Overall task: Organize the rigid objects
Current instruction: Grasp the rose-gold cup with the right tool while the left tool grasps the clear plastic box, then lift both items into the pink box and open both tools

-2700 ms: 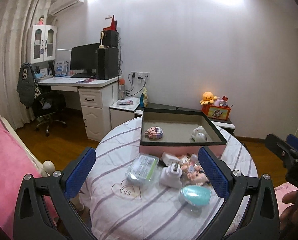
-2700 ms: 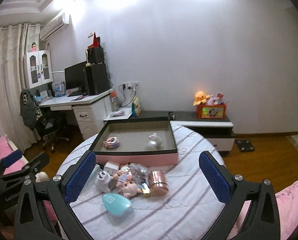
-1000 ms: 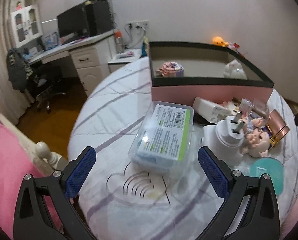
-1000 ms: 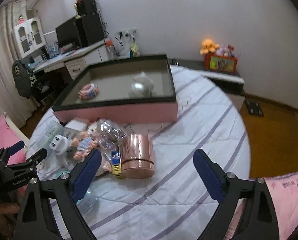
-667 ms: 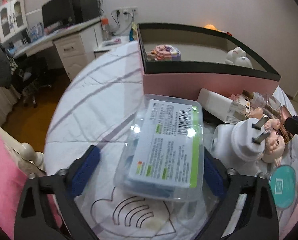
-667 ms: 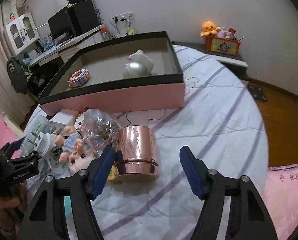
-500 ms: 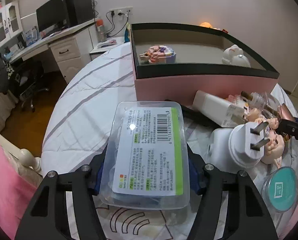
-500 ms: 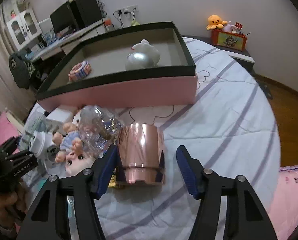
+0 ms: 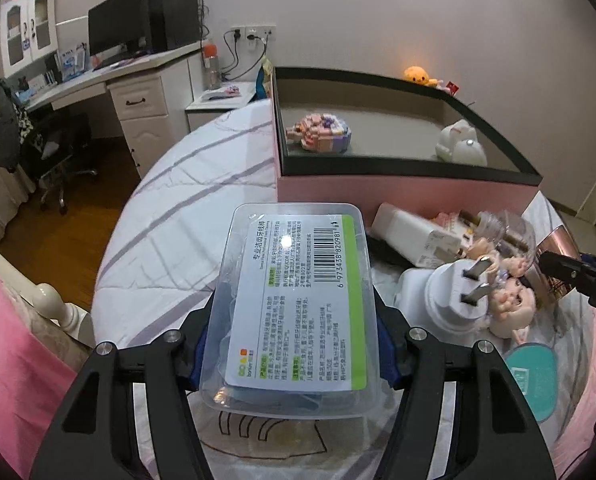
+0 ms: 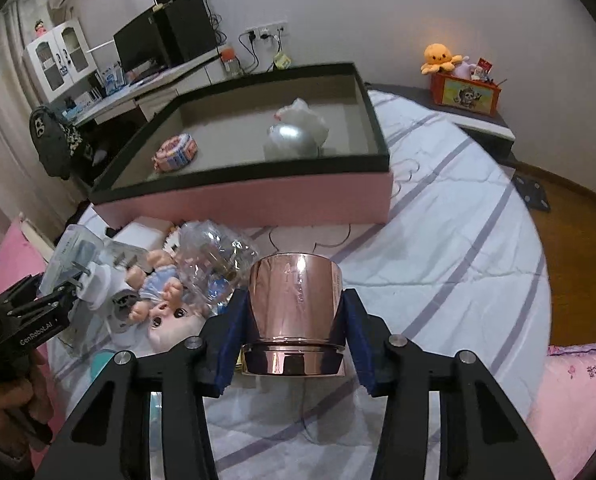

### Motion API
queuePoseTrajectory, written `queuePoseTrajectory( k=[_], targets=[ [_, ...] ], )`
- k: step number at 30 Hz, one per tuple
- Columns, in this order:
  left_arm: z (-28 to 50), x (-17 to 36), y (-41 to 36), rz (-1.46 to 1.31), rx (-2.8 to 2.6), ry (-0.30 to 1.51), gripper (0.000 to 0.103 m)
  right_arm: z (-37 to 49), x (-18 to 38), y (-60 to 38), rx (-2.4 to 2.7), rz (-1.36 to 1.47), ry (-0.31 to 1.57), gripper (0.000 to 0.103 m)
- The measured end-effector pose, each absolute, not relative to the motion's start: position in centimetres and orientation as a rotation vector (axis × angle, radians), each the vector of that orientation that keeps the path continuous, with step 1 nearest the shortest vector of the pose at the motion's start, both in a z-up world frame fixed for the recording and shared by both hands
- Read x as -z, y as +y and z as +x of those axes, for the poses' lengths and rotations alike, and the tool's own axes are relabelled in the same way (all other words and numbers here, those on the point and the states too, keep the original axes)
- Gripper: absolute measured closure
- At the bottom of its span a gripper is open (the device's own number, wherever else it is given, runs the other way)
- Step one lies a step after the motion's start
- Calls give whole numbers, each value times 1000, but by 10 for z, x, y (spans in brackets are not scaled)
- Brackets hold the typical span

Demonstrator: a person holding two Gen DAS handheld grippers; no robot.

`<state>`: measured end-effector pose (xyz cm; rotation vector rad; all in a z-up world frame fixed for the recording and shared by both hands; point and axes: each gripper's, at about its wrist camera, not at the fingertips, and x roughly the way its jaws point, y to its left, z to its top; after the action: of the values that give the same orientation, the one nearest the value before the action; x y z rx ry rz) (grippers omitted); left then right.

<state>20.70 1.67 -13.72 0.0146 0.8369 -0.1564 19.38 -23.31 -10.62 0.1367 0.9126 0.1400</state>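
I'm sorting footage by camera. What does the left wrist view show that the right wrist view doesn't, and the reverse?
Only the left wrist view shows the left hand-held gripper shut on the clear plastic box, its barcode label readable, and the teal lid. Only the right wrist view shows the right hand-held gripper shut on the rose-gold cup. Both show the pink tray, the brick cake, the doll and the white plug.

Floss box: clear glossy plastic, paper label. Cup: mirror-polished rose-gold metal. Tablecloth: matt striped cloth, creased. Storage box: matt pink wall.
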Motion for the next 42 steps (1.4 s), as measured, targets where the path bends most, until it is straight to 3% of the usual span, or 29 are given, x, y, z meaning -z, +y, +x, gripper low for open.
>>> queuePoseTrajectory(
  k=[14, 25, 42],
  targets=[
    [211, 66, 16, 11, 174, 703, 39, 206, 38, -226, -187, 110, 771, 55],
    [300, 16, -12, -12, 231, 615, 39, 295, -7, -217, -213, 91, 684, 55],
    [421, 82, -59, -12, 255, 818, 39, 426, 80, -231, -162, 134, 928, 55]
  ],
)
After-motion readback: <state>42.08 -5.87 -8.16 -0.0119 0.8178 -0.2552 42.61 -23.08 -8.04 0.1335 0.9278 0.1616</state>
